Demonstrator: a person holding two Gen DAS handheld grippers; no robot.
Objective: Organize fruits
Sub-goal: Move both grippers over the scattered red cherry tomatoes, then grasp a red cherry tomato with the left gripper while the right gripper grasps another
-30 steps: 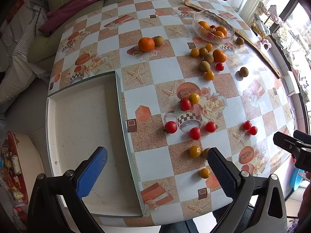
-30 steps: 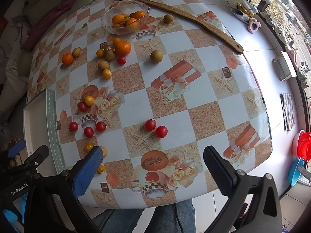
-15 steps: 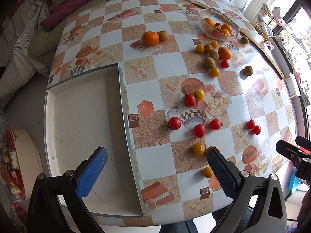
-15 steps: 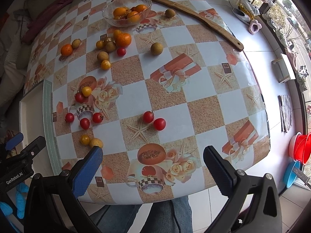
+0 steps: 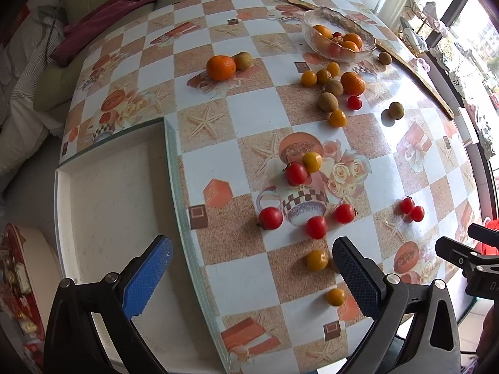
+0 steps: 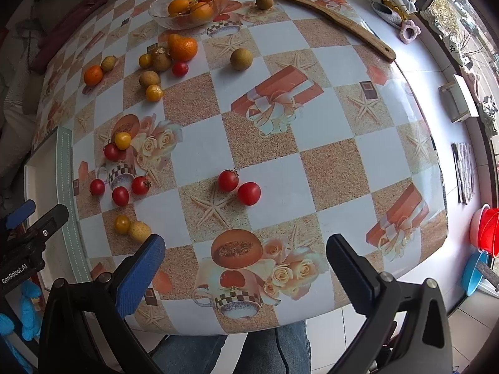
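I see one round table (image 6: 327, 143) under a glossy checkered cloth, one white tray (image 5: 106, 205) at its left edge, and one ribbed glass bowl (image 5: 338, 35) of fruit far across. Loose on the cloth I count two mandarins, eight red cherry tomatoes (image 6: 238, 187) and several small yellow and brown fruits. My left gripper (image 5: 251, 265) and right gripper (image 6: 244, 257) both hang wide apart, holding nothing.
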